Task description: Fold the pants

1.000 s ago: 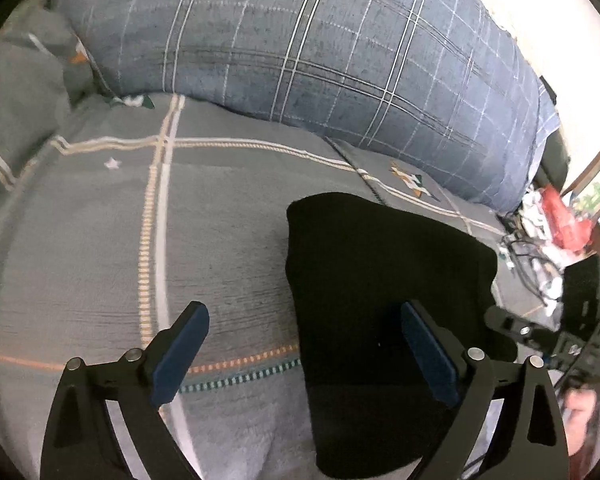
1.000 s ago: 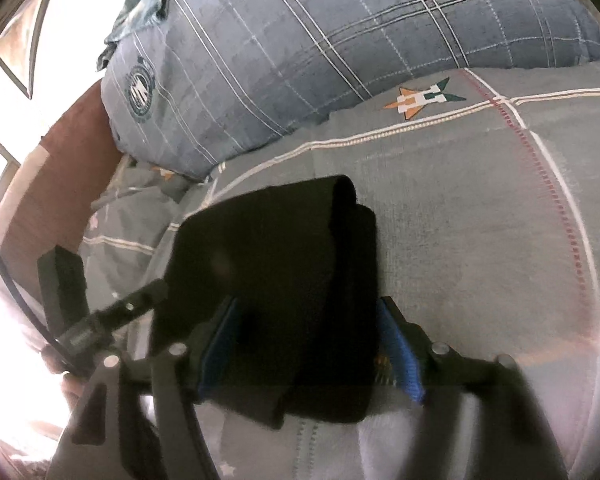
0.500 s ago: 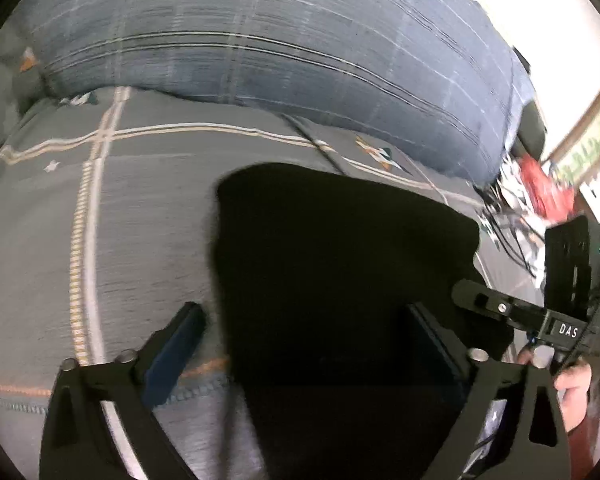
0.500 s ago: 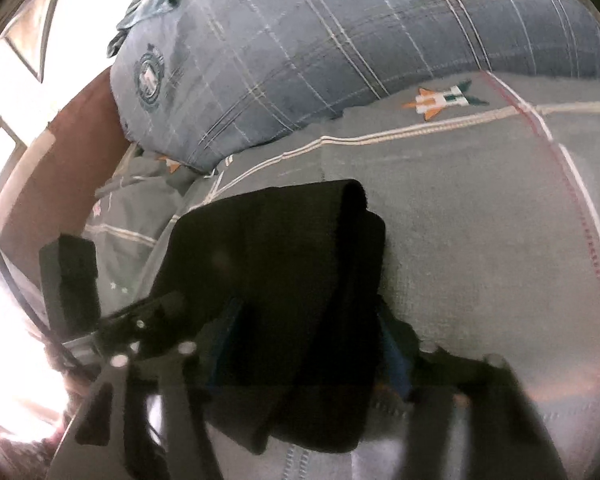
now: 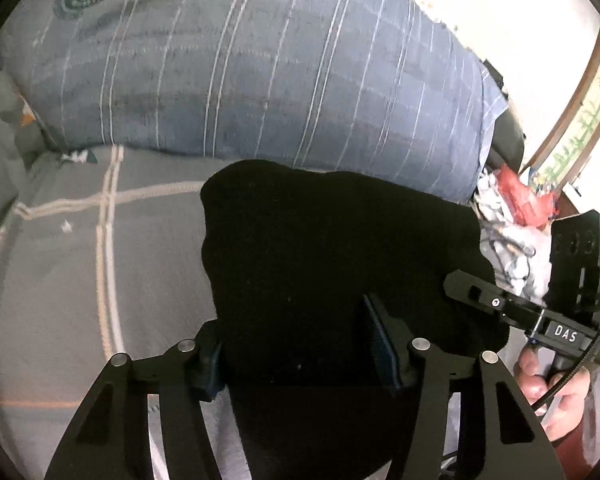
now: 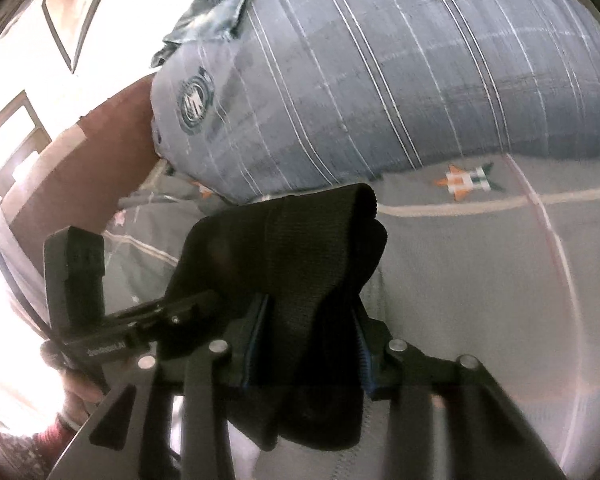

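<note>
The left wrist view shows the black pants (image 5: pixel 340 264) folded into a thick bundle, held over the grey bed sheet (image 5: pixel 60 280) near the big blue plaid pillow (image 5: pixel 260 72). The left gripper (image 5: pixel 296 354) has the near edge of the bundle between its fingers (image 5: pixel 374 336), which pinch the cloth from both sides. In the right wrist view the same pants (image 6: pixel 300 248) bulge upward with a rounded fold at the far end, and the right gripper (image 6: pixel 310 348) clamps their near end, blue pads pressed into the fabric on either side. Each gripper appears at the edge of the other's view, gripped by a bare hand (image 5: pixel 540 384). The sheet (image 6: pixel 480 280) carries pale stripes and a small star-like motif (image 6: pixel 466 181) just below the pillow (image 6: pixel 380 80).
</note>
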A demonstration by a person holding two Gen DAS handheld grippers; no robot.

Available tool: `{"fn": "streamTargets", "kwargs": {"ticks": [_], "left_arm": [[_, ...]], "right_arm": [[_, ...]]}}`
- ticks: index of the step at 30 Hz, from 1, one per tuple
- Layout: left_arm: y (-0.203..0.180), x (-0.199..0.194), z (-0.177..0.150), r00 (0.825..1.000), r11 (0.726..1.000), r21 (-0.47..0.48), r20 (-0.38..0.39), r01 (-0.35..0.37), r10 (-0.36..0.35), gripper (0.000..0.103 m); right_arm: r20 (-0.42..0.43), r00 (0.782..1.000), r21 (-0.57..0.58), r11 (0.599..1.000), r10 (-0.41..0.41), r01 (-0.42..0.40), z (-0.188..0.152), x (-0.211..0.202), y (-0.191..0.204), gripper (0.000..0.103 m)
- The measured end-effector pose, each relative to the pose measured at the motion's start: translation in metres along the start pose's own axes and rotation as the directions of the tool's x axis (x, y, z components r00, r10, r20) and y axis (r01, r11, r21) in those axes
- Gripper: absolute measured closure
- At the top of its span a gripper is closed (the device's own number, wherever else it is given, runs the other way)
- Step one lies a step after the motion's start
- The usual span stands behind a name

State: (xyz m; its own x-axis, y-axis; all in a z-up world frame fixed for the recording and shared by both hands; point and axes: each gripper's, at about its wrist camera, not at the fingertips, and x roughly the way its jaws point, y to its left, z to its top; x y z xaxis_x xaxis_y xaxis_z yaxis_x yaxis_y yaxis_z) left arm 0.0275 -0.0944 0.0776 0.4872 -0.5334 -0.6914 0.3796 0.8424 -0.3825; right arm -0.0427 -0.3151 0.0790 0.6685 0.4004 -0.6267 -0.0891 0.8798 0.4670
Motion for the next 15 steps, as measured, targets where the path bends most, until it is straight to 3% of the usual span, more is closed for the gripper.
{"fn": "streamTargets", "kwargs": {"ticks": [8,15], "left_arm": [[0.015,-0.031,0.013,0.998,0.999,0.0,0.041,-0.051,0.051,0.046],[0.045,-0.016,0.028,0.994,0.993,-0.058,0.01,-0.106,0.107,0.046]], "right_arm": [[0.018,0.999,-0.027,0.999,0.028,-0.027,0.03,0.025,0.025,0.065],[-0.027,0.999,-0.022,0.999,0.031,-0.032,0.045,0.075,0.031,0.065]]}}
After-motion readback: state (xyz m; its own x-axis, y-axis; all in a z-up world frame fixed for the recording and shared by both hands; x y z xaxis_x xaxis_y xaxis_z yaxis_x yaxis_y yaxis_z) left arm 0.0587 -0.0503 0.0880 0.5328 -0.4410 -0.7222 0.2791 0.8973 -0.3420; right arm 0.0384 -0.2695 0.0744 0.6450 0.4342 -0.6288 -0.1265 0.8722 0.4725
